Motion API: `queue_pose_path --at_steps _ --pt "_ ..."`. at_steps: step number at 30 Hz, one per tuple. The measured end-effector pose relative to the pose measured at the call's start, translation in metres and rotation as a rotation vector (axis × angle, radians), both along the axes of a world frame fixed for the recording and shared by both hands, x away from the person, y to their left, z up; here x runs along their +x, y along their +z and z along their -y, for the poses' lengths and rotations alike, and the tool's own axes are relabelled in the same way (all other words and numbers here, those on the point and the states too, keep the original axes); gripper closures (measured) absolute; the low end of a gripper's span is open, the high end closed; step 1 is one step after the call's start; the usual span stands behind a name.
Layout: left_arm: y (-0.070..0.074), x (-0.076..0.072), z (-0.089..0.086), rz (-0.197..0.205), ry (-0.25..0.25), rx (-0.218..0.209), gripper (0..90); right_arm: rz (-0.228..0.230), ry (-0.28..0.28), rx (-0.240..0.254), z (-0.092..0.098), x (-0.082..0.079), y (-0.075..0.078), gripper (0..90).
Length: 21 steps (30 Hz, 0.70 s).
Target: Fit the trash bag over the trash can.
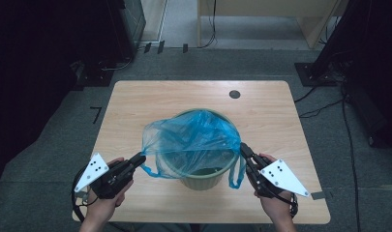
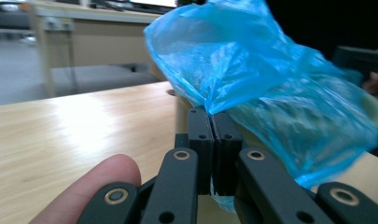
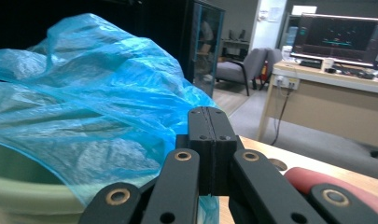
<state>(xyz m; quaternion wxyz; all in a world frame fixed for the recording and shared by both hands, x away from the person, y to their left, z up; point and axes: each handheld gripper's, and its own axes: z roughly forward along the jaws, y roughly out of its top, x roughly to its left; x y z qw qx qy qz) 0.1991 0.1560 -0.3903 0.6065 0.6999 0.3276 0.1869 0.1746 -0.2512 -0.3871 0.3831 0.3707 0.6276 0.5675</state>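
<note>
A pale green bin (image 1: pixel 203 180) stands on the wooden table (image 1: pixel 135 104), near its front middle. A blue plastic bag (image 1: pixel 193 133) is draped loosely over the bin's mouth, and a handle loop hangs down on each side. My left gripper (image 1: pixel 141 157) is at the bag's left edge. In the left gripper view its jaws (image 2: pixel 211 112) are shut, with the blue bag (image 2: pixel 252 70) pinched between them. My right gripper (image 1: pixel 243 146) is at the bag's right edge. Its jaws (image 3: pixel 206 109) are shut, and blue film (image 3: pixel 84 107) shows below and beside them.
A round dark grommet (image 1: pixel 234 94) sits at the table's far right. A piece of tape (image 1: pixel 318 195) lies at the front right edge. Beyond the table are dark cabinets, floor cables (image 1: pixel 324 104) and a wooden desk (image 1: pixel 261 14).
</note>
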Motion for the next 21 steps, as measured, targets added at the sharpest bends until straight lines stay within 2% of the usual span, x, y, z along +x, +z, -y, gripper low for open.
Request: queue_pose_path --at_steps 2,7,13,15,17,19,21 --pt "0.0 -0.008 -0.003 0.013 -0.047 0.014 88.3 0.004 0.017 -0.012 0.0 -0.006 0.002 90.0" --pt "-0.005 -0.026 -0.009 0.04 -0.134 0.041 88.0 0.001 0.055 -0.006 0.006 -0.025 0.004 90.0" --pt "-0.016 -0.031 -0.007 0.023 -0.19 0.037 87.3 -0.004 0.088 0.003 0.009 -0.046 -0.002 90.0" --pt "-0.019 -0.029 -0.003 0.027 -0.163 0.073 86.1 -0.004 0.083 -0.01 0.01 -0.049 -0.005 90.0" --pt "-0.022 -0.023 0.001 0.013 -0.09 0.116 85.5 -0.014 0.065 -0.023 0.012 -0.046 -0.011 90.0" --pt "-0.026 -0.017 0.007 0.009 -0.041 0.131 85.6 -0.034 0.056 0.01 0.015 -0.041 -0.016 90.0" --pt "-0.029 -0.011 0.016 0.036 0.029 0.178 85.6 -0.03 0.043 0.011 0.014 -0.036 -0.018 90.0"
